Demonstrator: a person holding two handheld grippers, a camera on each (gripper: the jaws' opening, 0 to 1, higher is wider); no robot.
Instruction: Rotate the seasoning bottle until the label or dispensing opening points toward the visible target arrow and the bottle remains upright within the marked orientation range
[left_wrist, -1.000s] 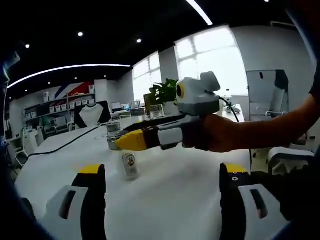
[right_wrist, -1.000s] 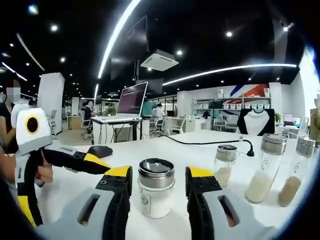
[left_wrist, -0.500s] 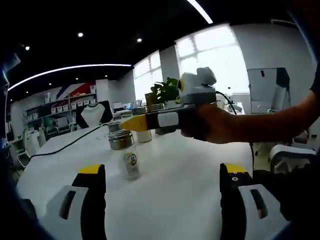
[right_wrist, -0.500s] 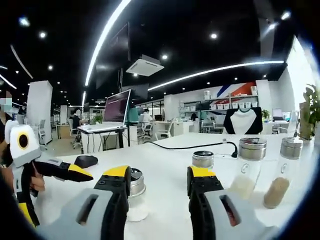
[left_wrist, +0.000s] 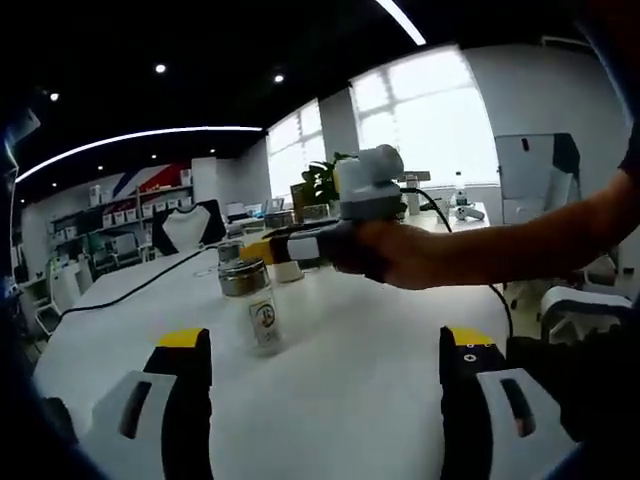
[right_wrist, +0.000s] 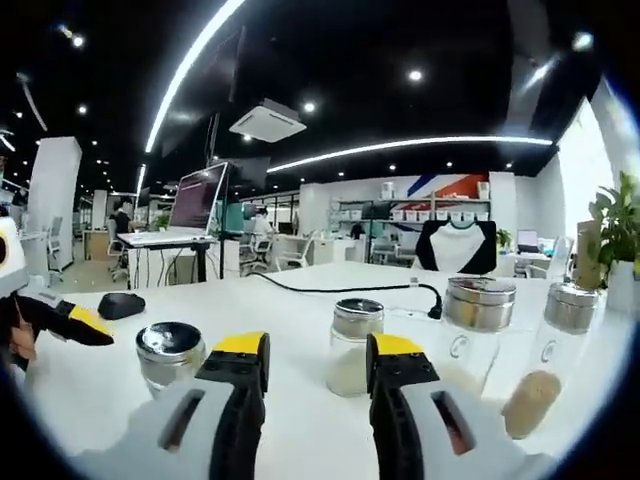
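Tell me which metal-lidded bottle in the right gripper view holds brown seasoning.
The tall bottle at far right: its contents are tan-brown. The others hold pale or whitish contents.

Four seasoning bottles (right_wrist: 168, 352) on the table (right_wrist: 300, 300); two tools (right_wrist: 305, 365); one black cable (right_wrist: 340, 289)

The left gripper (left_wrist: 325, 345) is hovering low over the white table (left_wrist: 350, 390) with its two yellow-tipped jaws standing wide apart and nothing between them, and the seasoning bottle (left_wrist: 252, 305) is standing upright on the table just ahead of the left jaw, its metal cap up and its small round label facing the camera. Beyond the seasoning bottle, the right gripper (left_wrist: 258, 250) is reaching in from the right in a person's hand (left_wrist: 400, 255), its yellow tips pointing toward more jars (left_wrist: 285, 265) standing farther back, while a black cable (left_wrist: 130, 290) is trailing across the table to the left of the seasoning bottle.
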